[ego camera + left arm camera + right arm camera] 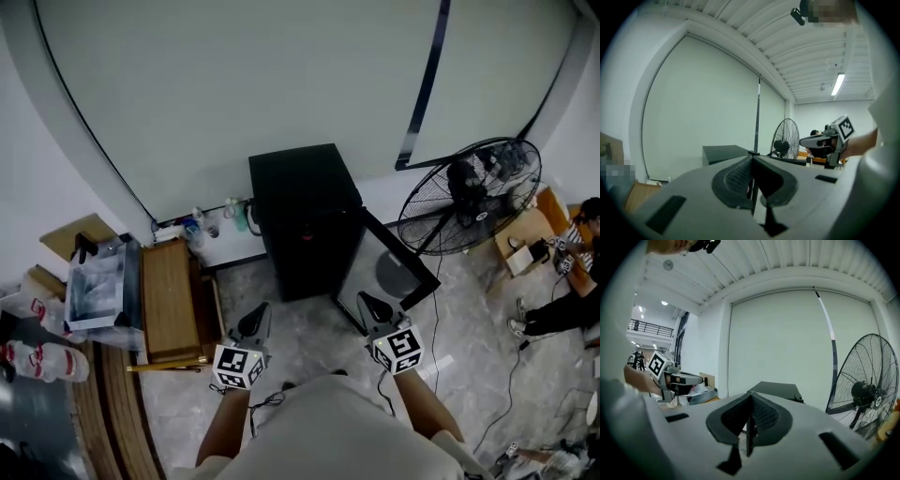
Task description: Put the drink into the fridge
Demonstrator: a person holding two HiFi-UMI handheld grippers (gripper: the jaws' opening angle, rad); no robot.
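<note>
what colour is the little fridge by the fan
The fridge is black; the head view shows it best.

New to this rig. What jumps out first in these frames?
The black fridge stands in the middle of the head view, its door swung open toward the right. Just right of it is a big floor fan. At the bottom, the left gripper and right gripper point toward the fridge, jaws together with nothing between them.

The fridge [302, 220] and fan [469, 195] are showing black; the floor [309, 339] is looking marbled grey; the left hand-held gripper [261, 314] and right hand-held gripper [366, 302] are wearing black-and-white squares.
</note>
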